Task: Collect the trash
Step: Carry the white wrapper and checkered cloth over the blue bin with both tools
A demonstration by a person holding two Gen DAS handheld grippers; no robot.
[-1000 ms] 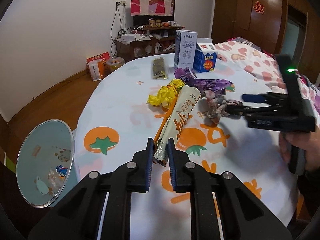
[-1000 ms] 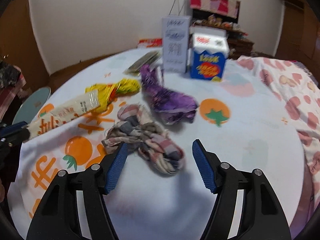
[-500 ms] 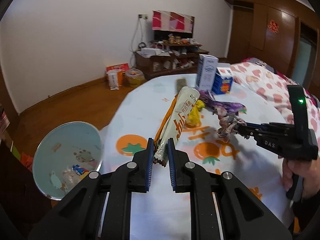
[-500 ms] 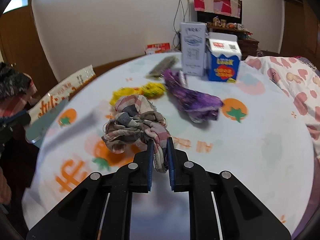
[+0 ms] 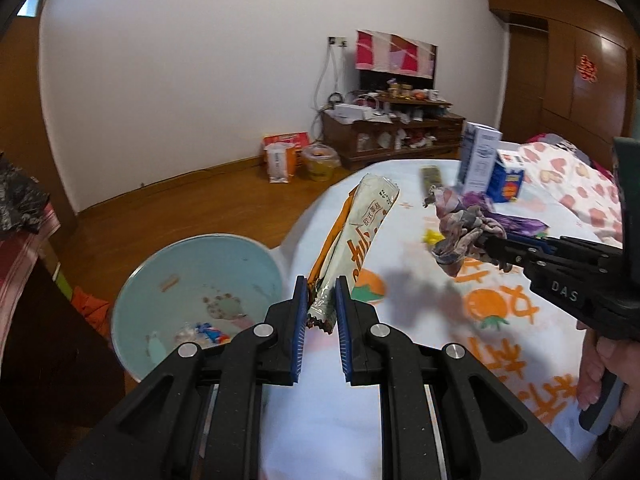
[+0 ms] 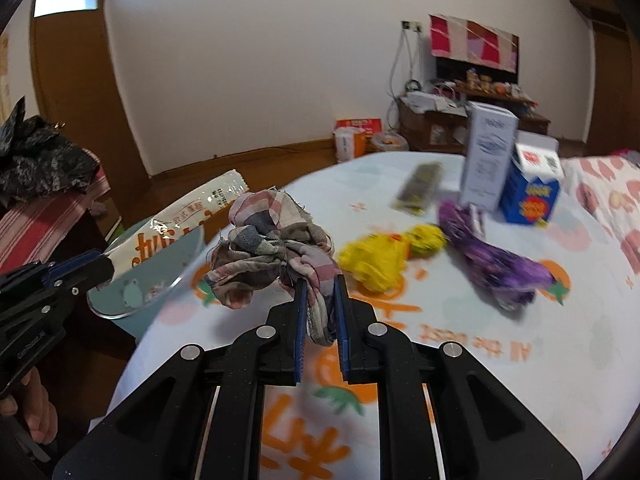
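Clamping a long snack wrapper (image 5: 362,236) by its crimped end, the left gripper (image 5: 321,312) holds it mid-frame beside the bin (image 5: 196,292); light, crinkly, probably slippery. Right gripper (image 6: 319,312) pinches a soft, limp plaid rag (image 6: 272,248) aloft at centre.

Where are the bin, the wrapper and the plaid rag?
bin (image 5: 224,256), left wrist view, bare inner wall.
wrapper (image 5: 362,240), left wrist view, printed middle.
plaid rag (image 6: 268,248), right wrist view, bunched middle.

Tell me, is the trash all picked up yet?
Not yet. A few scraps already lie in the bin. The left hand-held gripper holds a wrapper; the right hand-held gripper holds a cloth. Yellow and purple wrappers remain on the table.
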